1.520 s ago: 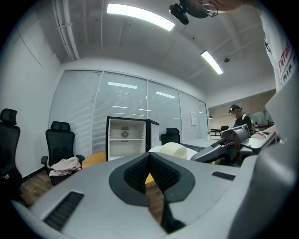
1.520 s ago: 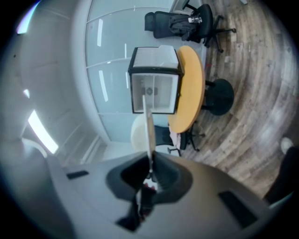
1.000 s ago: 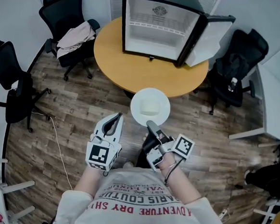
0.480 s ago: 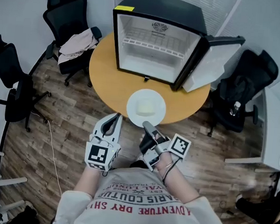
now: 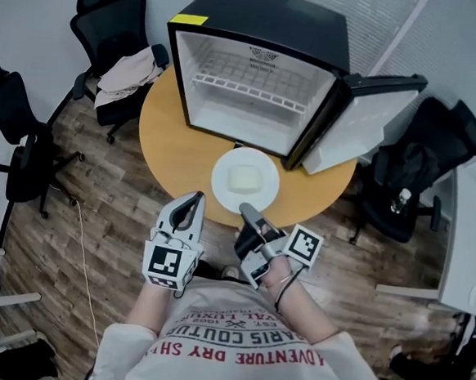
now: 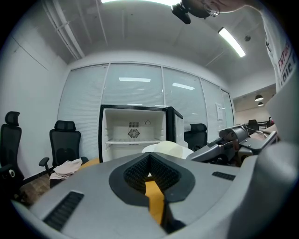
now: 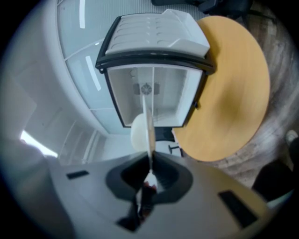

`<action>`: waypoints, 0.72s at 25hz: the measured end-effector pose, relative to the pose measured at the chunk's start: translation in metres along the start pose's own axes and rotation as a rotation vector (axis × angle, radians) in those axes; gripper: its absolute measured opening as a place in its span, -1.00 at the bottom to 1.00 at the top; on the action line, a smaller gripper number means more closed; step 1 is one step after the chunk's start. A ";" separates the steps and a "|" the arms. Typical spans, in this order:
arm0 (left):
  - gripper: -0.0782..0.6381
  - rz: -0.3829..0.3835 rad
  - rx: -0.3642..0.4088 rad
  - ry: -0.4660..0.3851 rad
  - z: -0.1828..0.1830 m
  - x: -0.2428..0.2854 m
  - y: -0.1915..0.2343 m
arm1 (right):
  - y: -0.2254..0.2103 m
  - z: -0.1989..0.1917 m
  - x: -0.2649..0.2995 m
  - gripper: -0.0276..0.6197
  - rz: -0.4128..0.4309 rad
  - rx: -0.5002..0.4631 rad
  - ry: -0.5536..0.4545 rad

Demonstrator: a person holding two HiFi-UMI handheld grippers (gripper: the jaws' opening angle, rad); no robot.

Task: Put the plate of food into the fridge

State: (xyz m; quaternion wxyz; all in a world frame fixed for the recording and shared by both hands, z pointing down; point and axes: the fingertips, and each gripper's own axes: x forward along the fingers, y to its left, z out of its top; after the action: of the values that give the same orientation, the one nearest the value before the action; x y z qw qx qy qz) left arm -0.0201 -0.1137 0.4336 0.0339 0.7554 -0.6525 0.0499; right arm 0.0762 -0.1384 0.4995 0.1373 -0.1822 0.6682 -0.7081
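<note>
— While the right gripper [image 5: 249,210] pinches the rim of the round white plate [image 5: 223,176], why hold it flat?
— Likely so the pale block of food [image 5: 245,180] stays put. The plate hangs over the round wooden desk [image 5: 172,147] at frame centre, below the open black fridge [image 5: 255,80]. The left gripper [image 5: 193,200] is empty, fingers pressed together.
— Changed since a second ago?
— The fridge looms larger, and the plate has cleared the desk's edge.

Office meeting room: black swivel chairs [image 5: 112,11], round wooden table [image 5: 167,148], glass partition walls [image 6: 133,88], strip lights [image 6: 232,42]
</note>
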 end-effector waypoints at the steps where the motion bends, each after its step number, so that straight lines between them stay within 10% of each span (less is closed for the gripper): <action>1: -0.71 0.000 0.001 0.005 -0.002 0.004 0.001 | -0.001 0.004 0.002 -0.80 -0.001 0.000 0.000; 18: -0.71 -0.120 0.017 -0.013 0.015 0.104 0.061 | 0.006 0.080 0.073 -0.80 -0.027 -0.017 -0.137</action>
State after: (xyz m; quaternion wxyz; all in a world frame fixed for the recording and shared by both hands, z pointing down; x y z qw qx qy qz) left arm -0.0647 -0.2260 0.4306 0.0262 0.7937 -0.6058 0.0482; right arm 0.0459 -0.2429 0.5025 0.1715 -0.2404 0.6608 -0.6900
